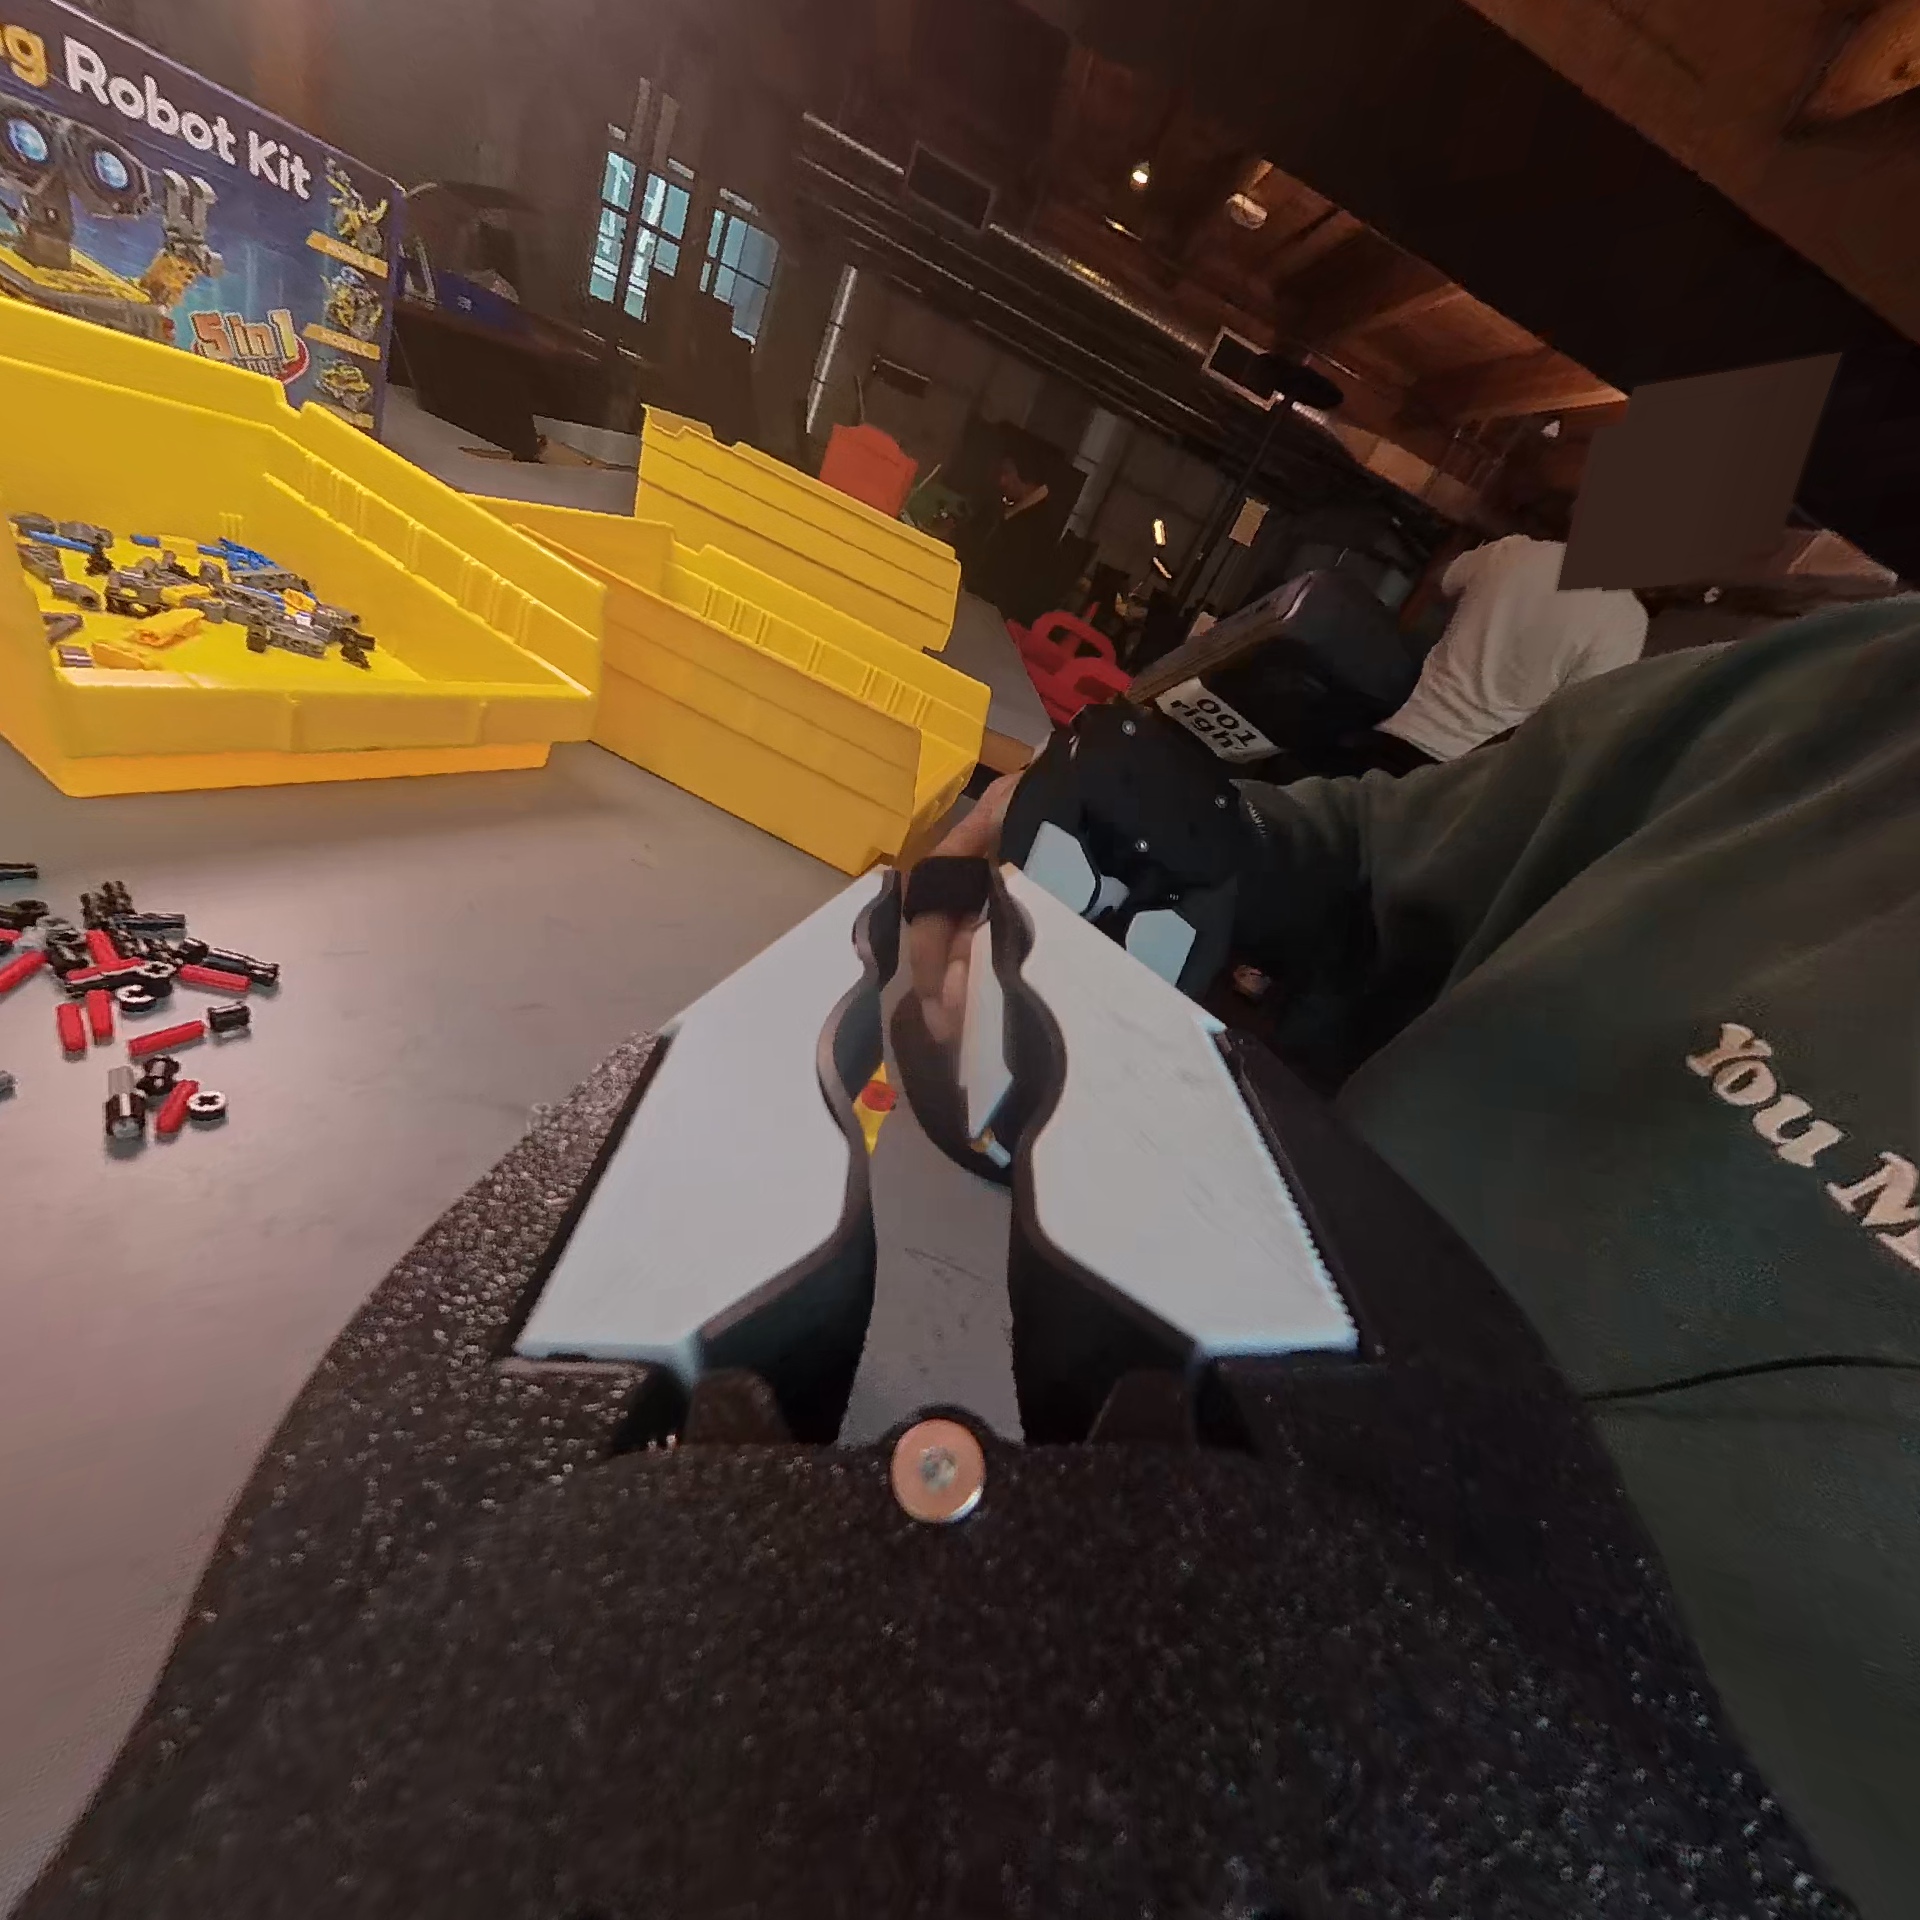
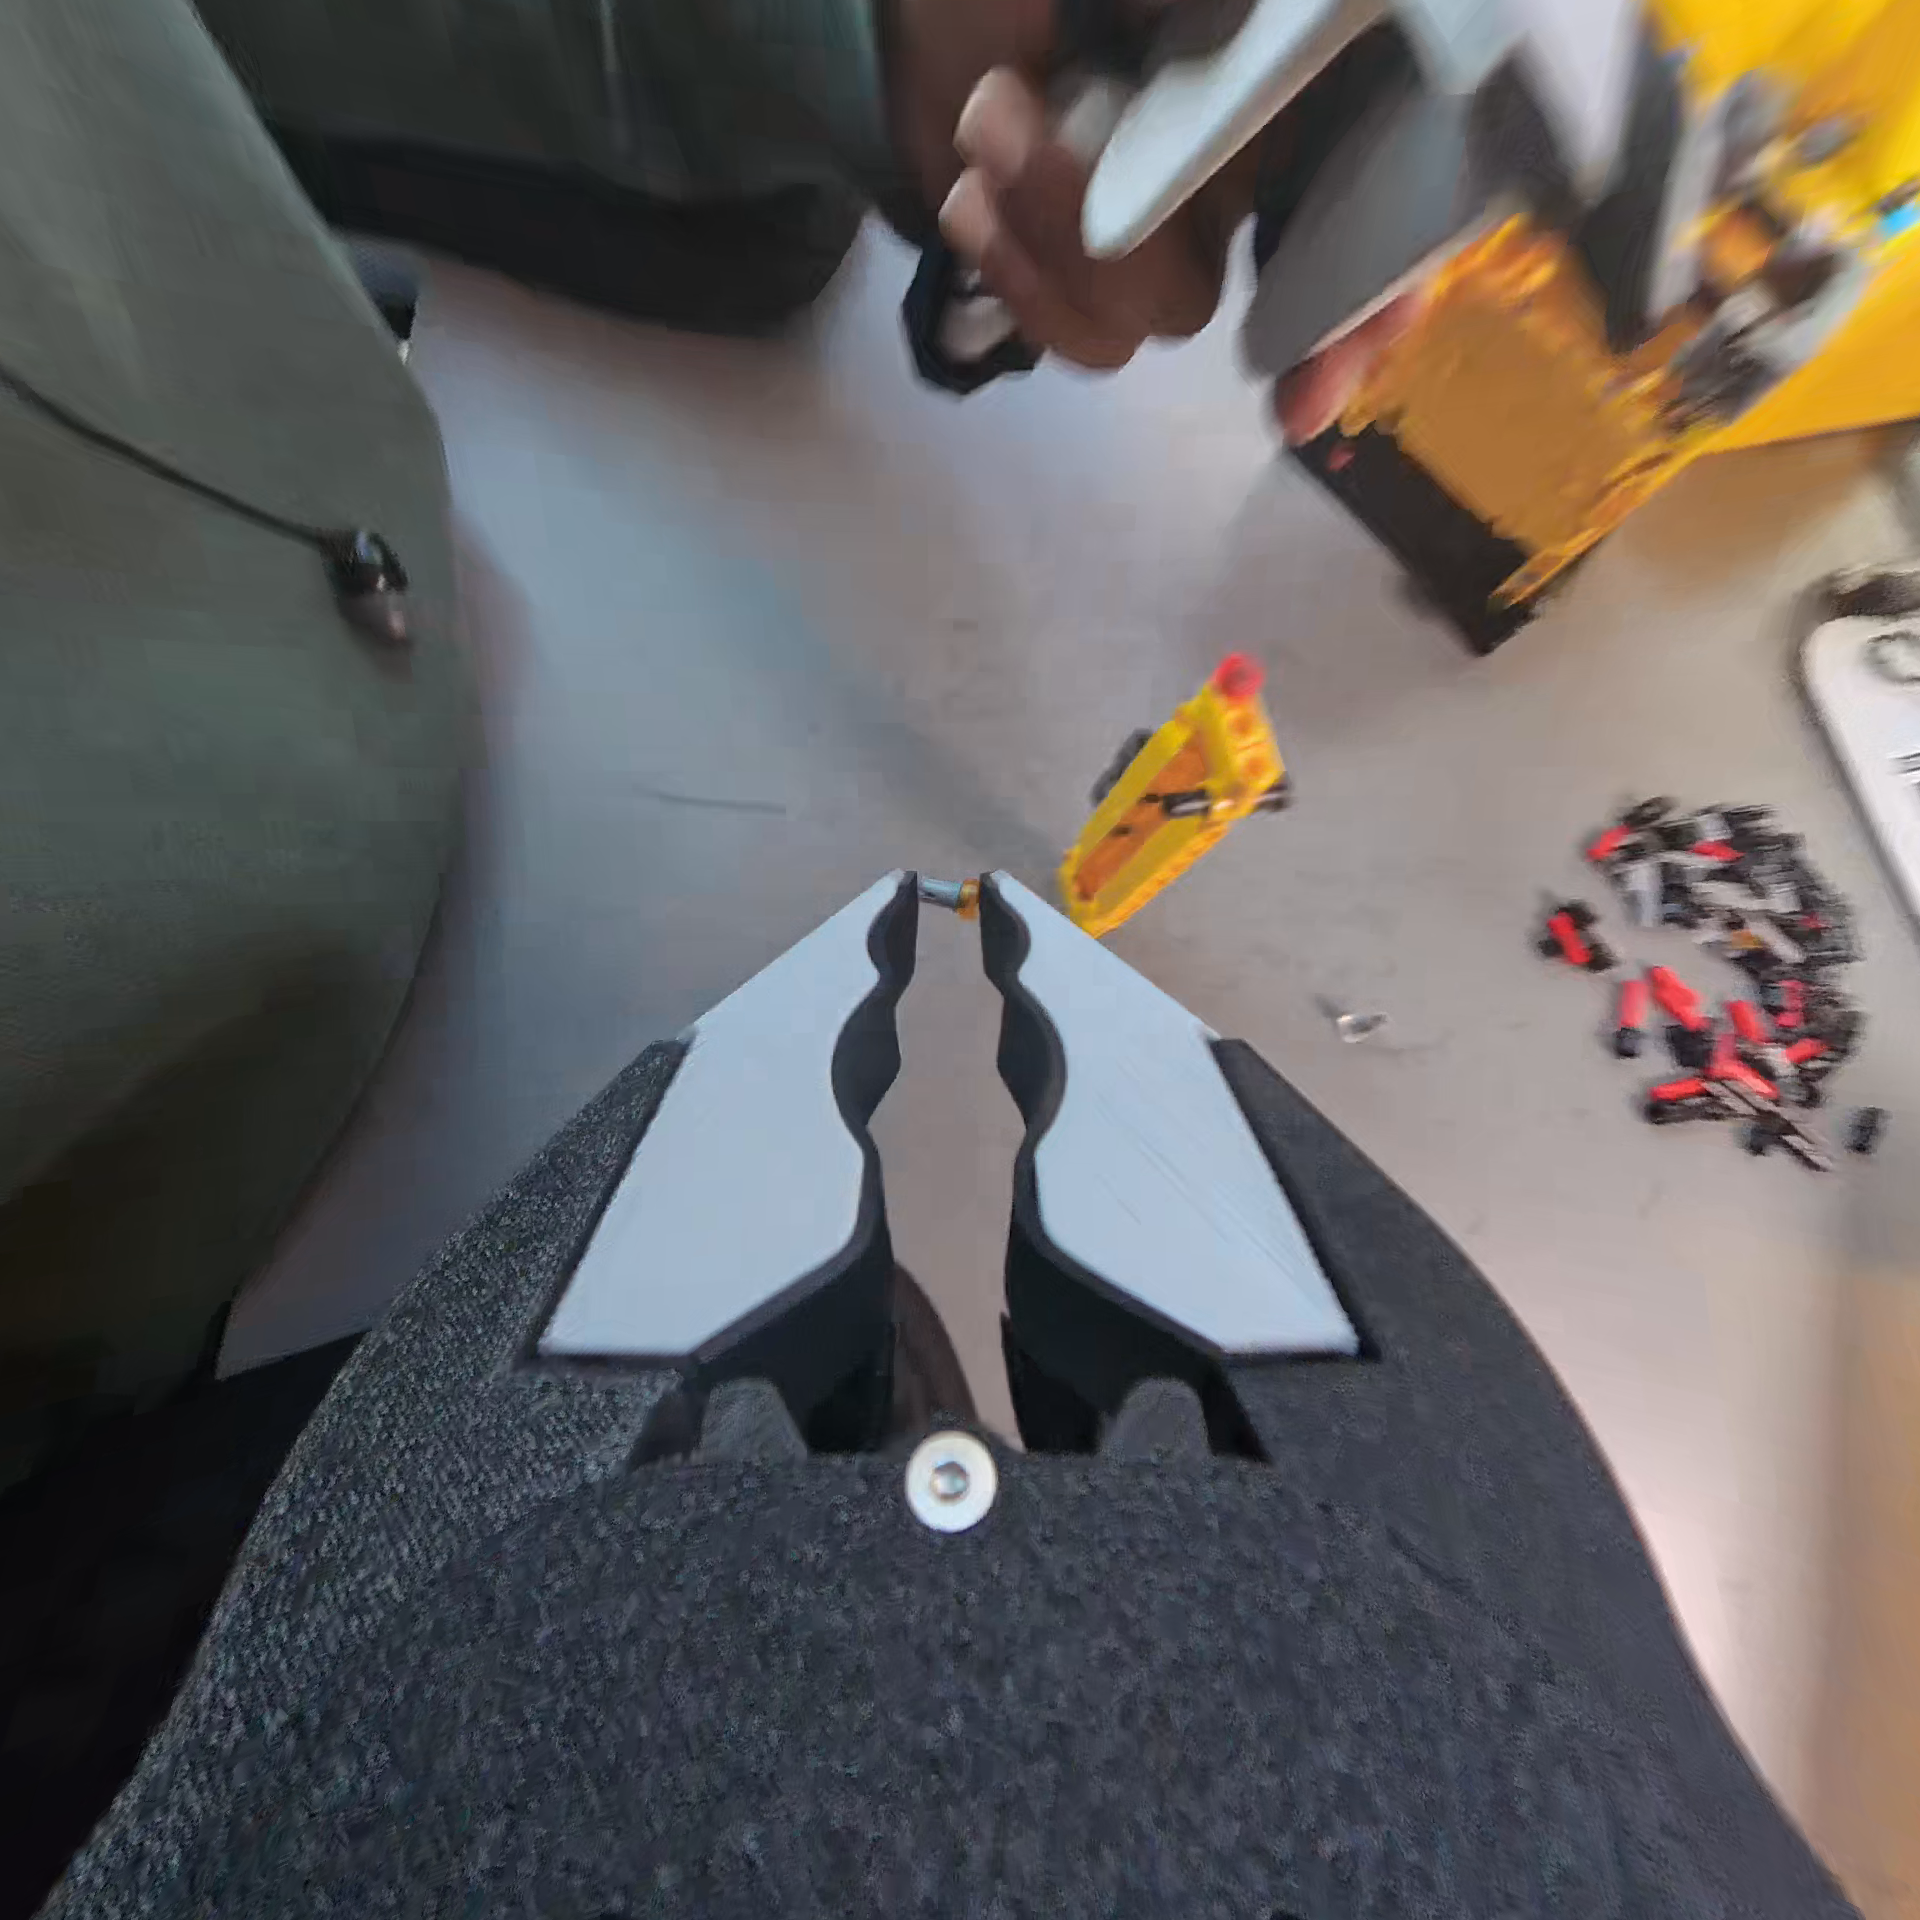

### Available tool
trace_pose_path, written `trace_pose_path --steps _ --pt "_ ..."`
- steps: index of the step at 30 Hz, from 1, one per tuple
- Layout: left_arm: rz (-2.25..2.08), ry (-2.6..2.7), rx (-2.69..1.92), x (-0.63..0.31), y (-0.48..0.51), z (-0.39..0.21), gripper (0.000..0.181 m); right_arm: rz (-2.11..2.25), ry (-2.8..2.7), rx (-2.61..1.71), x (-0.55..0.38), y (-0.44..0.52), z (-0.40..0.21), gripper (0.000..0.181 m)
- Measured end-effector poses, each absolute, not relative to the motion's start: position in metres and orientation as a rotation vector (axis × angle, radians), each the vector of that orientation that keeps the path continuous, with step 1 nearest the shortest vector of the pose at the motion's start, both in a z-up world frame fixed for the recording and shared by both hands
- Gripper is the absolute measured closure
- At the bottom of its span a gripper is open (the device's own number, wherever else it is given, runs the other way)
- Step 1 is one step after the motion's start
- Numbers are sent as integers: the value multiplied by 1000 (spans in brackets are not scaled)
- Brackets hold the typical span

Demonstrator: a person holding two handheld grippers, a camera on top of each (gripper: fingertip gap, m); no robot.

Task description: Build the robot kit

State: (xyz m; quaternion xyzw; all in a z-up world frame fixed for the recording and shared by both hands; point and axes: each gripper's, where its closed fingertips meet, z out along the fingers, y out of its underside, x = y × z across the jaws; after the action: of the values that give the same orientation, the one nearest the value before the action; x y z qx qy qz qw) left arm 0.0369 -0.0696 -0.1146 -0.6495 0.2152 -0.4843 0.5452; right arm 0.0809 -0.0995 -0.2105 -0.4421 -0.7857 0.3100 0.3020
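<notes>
My right gripper [image 2: 948,891] is shut on a small grey and orange pin [image 2: 951,891], pinched at the very fingertips above the grey table [image 2: 727,623]. A yellow brick assembly with a red pin on top [image 2: 1179,805] lies on the table just right of those tips. My left gripper [image 1: 940,883] is slightly open with nothing between its fingers. Through its gap I see the right gripper [image 1: 987,1143] with the pin [image 1: 992,1148], and part of the yellow assembly [image 1: 873,1107]. The left gripper [image 2: 1143,156] shows blurred at the top of the right wrist view.
A pile of red and black pins [image 1: 125,997] lies on the table, also in the right wrist view [image 2: 1725,977]. Yellow bins [image 1: 779,665] stand behind, one holding grey and blue parts [image 1: 197,597], with a toy kit box [image 1: 208,208]. The person's green sleeve [image 2: 156,727] is at left. The gap from one gripper's tips to the other's is roughly 11 cm.
</notes>
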Motion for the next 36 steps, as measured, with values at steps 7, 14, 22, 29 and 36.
trace_pose_path --steps 7,14,22,29,36 --pt "-1527 328 -1427 44 -76 -94 158 789 -1556 -825 57 -82 -85 170" --pt "-1741 335 -1283 48 -96 -71 166 529 -1509 -578 35 -93 -69 170" --pt "-1677 416 -1309 48 -100 -72 177 511 -1532 -534 32 -96 -73 170" --pt "-1334 800 -1500 67 -113 -107 178 891 -1954 -700 53 -112 -106 166" --pt "-1195 985 -1590 79 -123 -132 178 816 -2254 -644 65 -121 -125 173"
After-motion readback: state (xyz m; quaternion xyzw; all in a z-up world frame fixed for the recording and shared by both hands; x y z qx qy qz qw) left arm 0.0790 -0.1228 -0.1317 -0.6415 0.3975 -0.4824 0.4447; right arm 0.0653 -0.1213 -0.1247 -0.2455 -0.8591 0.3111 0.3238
